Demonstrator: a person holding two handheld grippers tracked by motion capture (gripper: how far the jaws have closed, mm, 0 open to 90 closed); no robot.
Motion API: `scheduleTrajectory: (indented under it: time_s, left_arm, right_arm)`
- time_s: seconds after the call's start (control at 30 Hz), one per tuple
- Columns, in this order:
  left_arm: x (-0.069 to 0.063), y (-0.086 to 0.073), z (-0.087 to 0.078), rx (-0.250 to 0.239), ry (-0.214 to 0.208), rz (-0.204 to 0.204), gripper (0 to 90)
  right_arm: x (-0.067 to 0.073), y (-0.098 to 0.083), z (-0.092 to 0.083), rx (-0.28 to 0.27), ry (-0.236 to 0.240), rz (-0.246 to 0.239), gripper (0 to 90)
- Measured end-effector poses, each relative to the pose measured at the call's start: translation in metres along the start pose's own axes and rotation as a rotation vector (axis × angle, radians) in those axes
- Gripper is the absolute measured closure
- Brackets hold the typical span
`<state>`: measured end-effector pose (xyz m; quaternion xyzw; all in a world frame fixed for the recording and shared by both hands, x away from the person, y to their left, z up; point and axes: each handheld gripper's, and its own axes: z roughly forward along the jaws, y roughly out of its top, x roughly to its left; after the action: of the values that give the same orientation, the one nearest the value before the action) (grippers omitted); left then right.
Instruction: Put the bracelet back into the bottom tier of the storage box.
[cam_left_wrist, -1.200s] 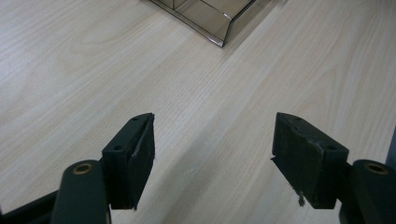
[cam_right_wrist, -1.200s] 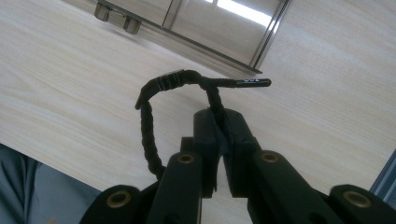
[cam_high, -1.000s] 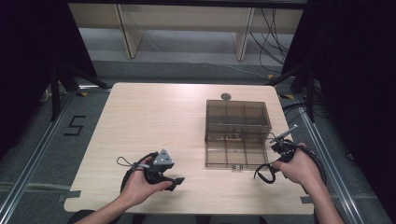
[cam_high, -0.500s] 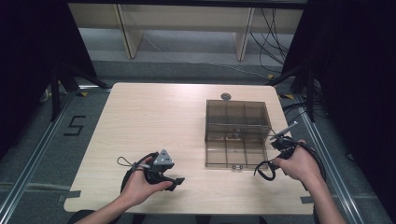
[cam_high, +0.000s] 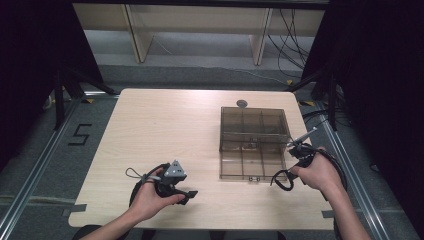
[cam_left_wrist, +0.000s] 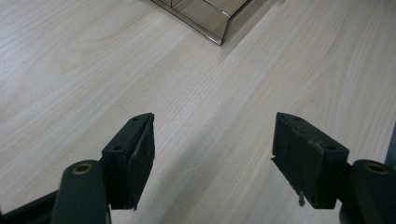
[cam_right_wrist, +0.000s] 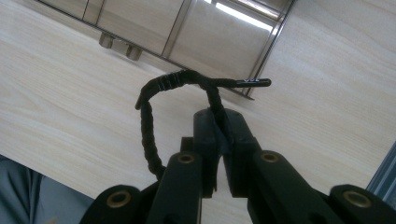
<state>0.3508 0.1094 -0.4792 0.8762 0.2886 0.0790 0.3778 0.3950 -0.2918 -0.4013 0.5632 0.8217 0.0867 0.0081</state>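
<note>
A clear brown compartment box (cam_high: 255, 135) lies closed on the right half of the wooden table (cam_high: 165, 130). My right gripper (cam_high: 292, 172) is beside the box's near right corner, its jaws shut on a black braided cord (cam_right_wrist: 147, 126). The cord loops up from between the jaws (cam_right_wrist: 220, 119) and ends in a stiff tip. That loop (cam_high: 282, 181) rests on the table by the box's front edge. My left gripper (cam_high: 191, 194) lies low near the front left of the table, open (cam_left_wrist: 212, 135), with bare wood between its jaws. A corner of the box (cam_left_wrist: 201, 14) lies ahead of it.
Two small latches (cam_right_wrist: 119, 46) sit on the box's front edge. A small round grey object (cam_high: 242, 103) lies at the table's far edge behind the box. Cables run on the floor to the right, and a shelf frame stands behind the table.
The right hand has shifted slightly beside the box with the cord still clamped. The left hand has stayed put.
</note>
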Motion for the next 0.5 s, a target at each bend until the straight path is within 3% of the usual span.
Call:
scheduleTrajectory:
  time_s: [0.07,0.17,0.2,0.23,0.5]
  left_arm:
    - [-0.0001,0.0,-0.0002,-0.001,0.001,-0.003,29.9]
    - [-0.0001,-0.0001,-0.0002,-0.002,0.002,-0.005,29.9]
    - [-0.0009,-0.0005,0.0004,-0.004,-0.001,-0.023,29.9]
    - [-0.0004,-0.0003,0.0,-0.003,0.001,-0.013,29.8]
    - [-0.001,-0.0005,0.0005,-0.011,0.0,-0.029,29.8]
  right_arm:
    - [-0.0011,0.0006,0.0024,-0.025,-0.017,-0.007,85.3]
    - [-0.0018,0.0028,0.0019,-0.019,-0.018,-0.018,85.3]
    - [0.0017,0.0031,0.0016,-0.023,-0.007,0.017,85.3]
    - [-0.0002,0.0036,0.0015,-0.034,-0.012,0.004,85.3]
    - [0.0003,0.0088,0.0044,-0.026,-0.013,-0.002,85.3]
